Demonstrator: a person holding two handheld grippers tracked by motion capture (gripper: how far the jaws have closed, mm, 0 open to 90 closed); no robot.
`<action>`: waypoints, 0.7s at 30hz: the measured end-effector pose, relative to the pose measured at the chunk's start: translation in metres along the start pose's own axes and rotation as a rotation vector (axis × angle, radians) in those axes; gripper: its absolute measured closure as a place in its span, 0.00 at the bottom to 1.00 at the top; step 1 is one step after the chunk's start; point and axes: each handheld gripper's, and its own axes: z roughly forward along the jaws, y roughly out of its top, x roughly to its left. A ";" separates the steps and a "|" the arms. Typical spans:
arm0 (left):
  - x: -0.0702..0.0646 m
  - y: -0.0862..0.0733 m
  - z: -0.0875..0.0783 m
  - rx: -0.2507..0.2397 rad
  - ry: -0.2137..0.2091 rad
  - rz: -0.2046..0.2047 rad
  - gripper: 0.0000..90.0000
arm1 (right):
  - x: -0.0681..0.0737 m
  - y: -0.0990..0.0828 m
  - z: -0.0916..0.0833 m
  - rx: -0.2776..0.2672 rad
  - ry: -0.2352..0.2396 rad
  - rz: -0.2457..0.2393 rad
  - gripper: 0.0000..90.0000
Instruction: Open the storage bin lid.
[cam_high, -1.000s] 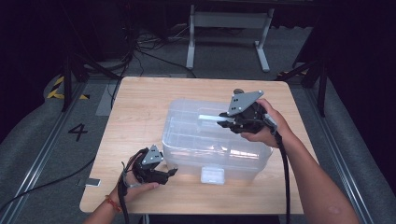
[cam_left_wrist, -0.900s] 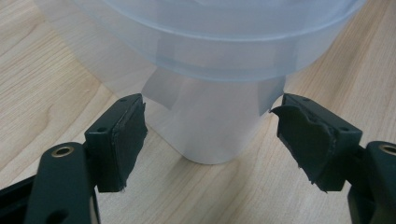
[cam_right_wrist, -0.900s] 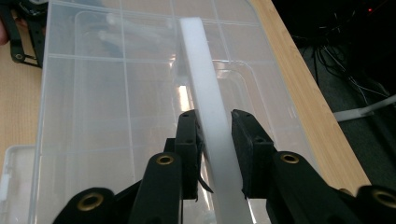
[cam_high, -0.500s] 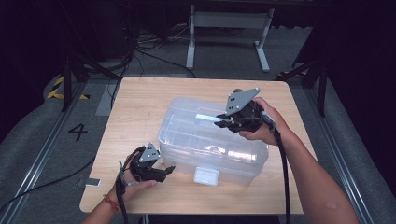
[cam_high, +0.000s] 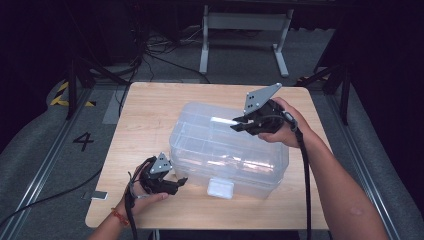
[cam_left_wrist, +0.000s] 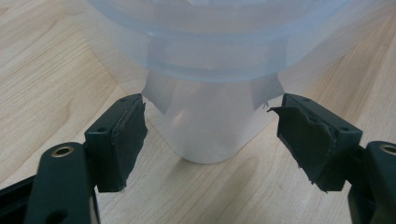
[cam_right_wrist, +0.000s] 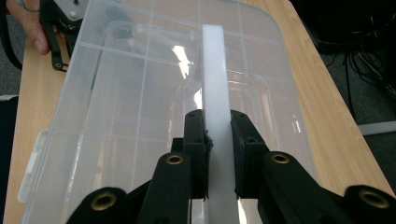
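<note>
Pads of the right gripper (cam_right_wrist: 217, 154) press from both sides on a white handle (cam_right_wrist: 215, 93), a long flat bar that belongs to the clear plastic box (cam_high: 227, 150). The jaws have just been closing, with the bar between them, and now they clamp it. In the right gripper view the handle runs straight away from the jaws, its long axis lying along the length of the lid (cam_right_wrist: 140, 93); in the high view it lies across the far right part of the box top, pointing toward the left.

Across the box, the left gripper (cam_left_wrist: 210, 135) has its jaws spread and grips nothing. Between them stands a white corner piece (cam_left_wrist: 210, 126) of the box, touching neither pad. The box sits in the middle of the wooden table (cam_high: 145, 115), its white latch (cam_high: 220, 188) facing the person.
</note>
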 end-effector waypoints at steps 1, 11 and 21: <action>0.000 0.000 -0.002 -0.016 0.003 0.003 0.28 | -0.001 0.001 0.000 -0.001 0.003 0.002 0.88; 0.000 0.010 -0.032 -0.098 0.057 0.054 0.33 | -0.009 0.002 -0.002 -0.004 0.014 0.022 0.87; -0.001 0.017 -0.049 -0.163 0.072 0.059 0.38 | -0.012 0.003 -0.003 -0.001 0.010 0.032 0.87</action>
